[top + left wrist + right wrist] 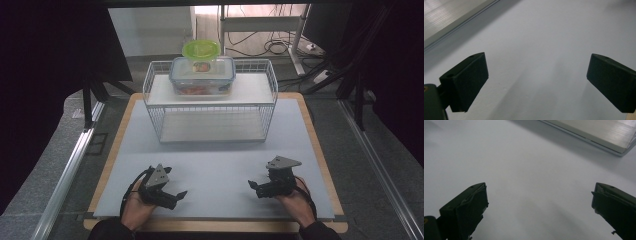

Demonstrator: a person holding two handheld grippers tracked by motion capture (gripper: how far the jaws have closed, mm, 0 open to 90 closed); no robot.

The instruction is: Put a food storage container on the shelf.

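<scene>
We take the white two-tier wire shelf rack (210,102) at the far middle of the pale grey table mat (215,165) as our landmark. In front of the rack the mat lies bare. To either side of the rack a narrow strip of mat runs back. The rack's lower tier stands open at the front, with nothing on it. On its upper tier a clear lidded plastic food box (202,76) blocks the middle, and a lime-green round lidded tub (200,49) sits just behind it.
</scene>
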